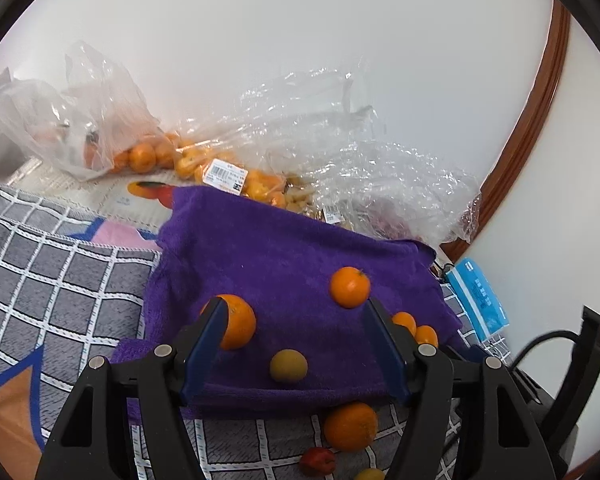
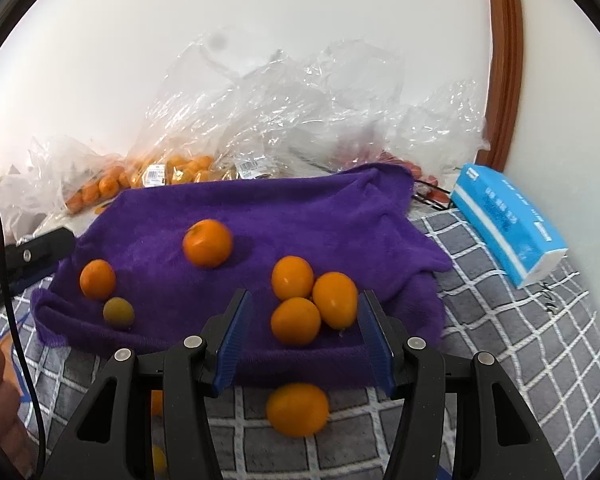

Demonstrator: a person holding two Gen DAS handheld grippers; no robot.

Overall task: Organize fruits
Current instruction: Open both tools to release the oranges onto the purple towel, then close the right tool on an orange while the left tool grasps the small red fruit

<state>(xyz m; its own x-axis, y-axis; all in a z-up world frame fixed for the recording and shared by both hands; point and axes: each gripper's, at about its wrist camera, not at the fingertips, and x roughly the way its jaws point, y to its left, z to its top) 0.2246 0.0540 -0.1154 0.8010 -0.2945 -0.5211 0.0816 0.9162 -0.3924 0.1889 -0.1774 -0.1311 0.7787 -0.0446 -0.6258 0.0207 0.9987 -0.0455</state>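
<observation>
A purple towel [image 1: 268,256] lies on a checked mat and also shows in the right wrist view [image 2: 260,216]. On it are oranges [image 1: 350,287] [image 1: 238,322] [image 2: 207,242], a yellow-green fruit [image 1: 288,365] [image 2: 118,312], and three small orange fruits in a cluster [image 2: 314,300]. Another orange [image 1: 351,426] [image 2: 297,409] lies on the mat just in front of the towel. My left gripper [image 1: 294,308] is open and empty above the towel's front. My right gripper [image 2: 304,300] is open, its jaws either side of the cluster, holding nothing.
Clear plastic bags [image 1: 148,152] [image 2: 284,120] with more oranges lie along the white wall behind the towel. A blue tissue pack [image 2: 508,216] [image 1: 478,300] lies at the right. A red fruit [image 1: 317,461] lies on the mat near me. A wooden frame [image 2: 504,60] stands at the right.
</observation>
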